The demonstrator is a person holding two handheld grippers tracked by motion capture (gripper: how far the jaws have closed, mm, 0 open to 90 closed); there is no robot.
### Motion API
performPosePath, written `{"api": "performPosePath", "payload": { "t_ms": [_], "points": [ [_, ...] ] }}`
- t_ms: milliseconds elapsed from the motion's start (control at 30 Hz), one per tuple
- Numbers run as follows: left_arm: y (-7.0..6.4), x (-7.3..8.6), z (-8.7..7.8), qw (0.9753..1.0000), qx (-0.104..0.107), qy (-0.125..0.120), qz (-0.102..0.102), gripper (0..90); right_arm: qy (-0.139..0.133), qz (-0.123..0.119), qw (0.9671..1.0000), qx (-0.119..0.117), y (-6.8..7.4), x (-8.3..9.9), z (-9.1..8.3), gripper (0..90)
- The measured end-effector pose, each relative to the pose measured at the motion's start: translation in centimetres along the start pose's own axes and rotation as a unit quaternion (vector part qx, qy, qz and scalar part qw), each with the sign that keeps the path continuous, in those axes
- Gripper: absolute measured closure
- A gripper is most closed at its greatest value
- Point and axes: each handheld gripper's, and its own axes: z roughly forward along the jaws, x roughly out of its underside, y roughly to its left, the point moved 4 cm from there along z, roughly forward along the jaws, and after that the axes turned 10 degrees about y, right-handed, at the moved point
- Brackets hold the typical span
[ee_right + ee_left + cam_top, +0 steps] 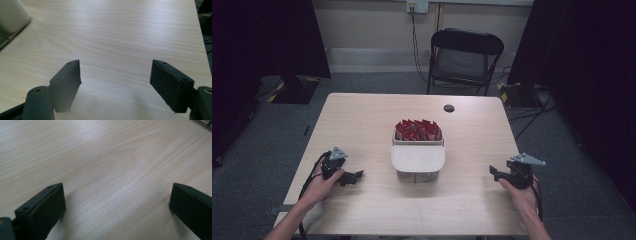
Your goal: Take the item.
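A clear box (418,152) stands at the middle of the wooden table (362,120). Its far half holds several red packets (417,130), and a cream lid (418,157) covers its near half. My left gripper (356,176) rests low on the table to the box's left, held in a hand, its jaws wide apart with bare wood between them (117,192). To the right of the box my right gripper (495,173) is held just over the table. It is open too, with nothing between the jaws (116,70). The cream lid's corner (12,15) shows at the upper left of the right gripper view.
A small dark round mark (449,108) lies near the table's far edge. A black folding chair (464,57) stands behind the table. Dark curtains hang on both sides, with cables on the grey floor (532,107) at the right.
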Motion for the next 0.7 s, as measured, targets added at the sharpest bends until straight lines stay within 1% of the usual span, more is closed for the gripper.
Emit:
{"api": "performPosePath", "payload": {
  "t_ms": [100,167,200,300,400,467,567,633,700],
  "points": [
    [0.0,0.0,0.0,1.0000,0.000,0.000,0.000,0.0,-0.001,-0.003,0.9999,-0.011,0.3,-0.2,-0.2,26.8],
    [0.0,0.0,0.0,1.0000,0.000,0.000,0.000,0.0,-0.004,-0.006,0.9998,-0.016,0.5,-0.4,-0.5,29.3],
    [0.0,0.0,0.0,1.0000,0.000,0.000,0.000,0.0,-0.004,-0.007,0.9997,-0.023,0.5,-0.5,-0.6,30.4],
    [0.0,0.0,0.0,1.0000,0.000,0.000,0.000,0.0,-0.009,0.000,0.9993,-0.037,0.7,-0.8,-0.9,31.6],
    [0.0,0.0,0.0,1.0000,0.001,-0.001,-0.002,0.0,-0.014,-0.002,0.9991,-0.039,0.7,-1.1,-1.2,32.3],
    [0.0,0.0,0.0,1.0000,0.000,-0.001,-0.002,0.0,-0.015,0.003,0.9989,-0.044,0.7,-1.3,-1.4,32.2],
    [0.0,0.0,0.0,1.0000,0.000,0.000,0.000,0.0,-0.014,0.002,0.9985,-0.052,0.9,-1.7,-1.6,32.4],
    [0.0,0.0,0.0,1.0000,0.000,0.000,0.000,0.0,-0.017,0.003,0.9984,-0.054,1.0,-2.0,-1.8,32.7],
    [0.0,0.0,0.0,1.0000,0.001,-0.001,-0.002,0.0,-0.028,0.004,0.9980,-0.057,1.2,-2.6,-2.1,33.1]
  ]
}}
